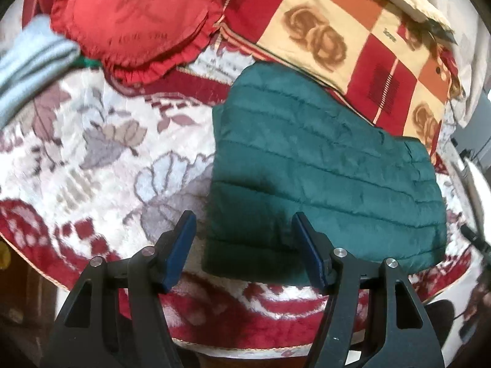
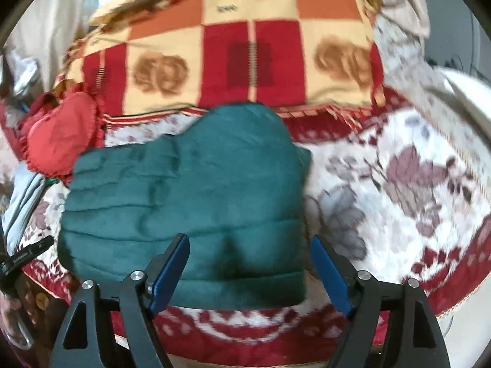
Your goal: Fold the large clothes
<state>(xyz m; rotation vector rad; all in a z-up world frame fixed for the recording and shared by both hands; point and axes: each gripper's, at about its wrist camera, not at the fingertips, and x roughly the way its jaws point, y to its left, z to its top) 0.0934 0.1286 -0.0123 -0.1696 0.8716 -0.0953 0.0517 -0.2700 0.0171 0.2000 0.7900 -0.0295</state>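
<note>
A dark green quilted jacket (image 1: 325, 168) lies folded into a flat block on the floral blanket (image 1: 107, 153); it also shows in the right wrist view (image 2: 190, 196). My left gripper (image 1: 244, 217) is open and empty, above the jacket's near left corner. My right gripper (image 2: 250, 240) is open and empty, above the jacket's near right edge. Neither touches the cloth as far as I can see.
A red heart-shaped cushion (image 1: 135, 21) lies at the back left, also in the right wrist view (image 2: 58, 141). A checked red and cream pillow (image 1: 353, 36) lies behind the jacket. A pale blue cloth (image 1: 27, 64) is at the far left. The bed's front edge (image 1: 214, 337) is near.
</note>
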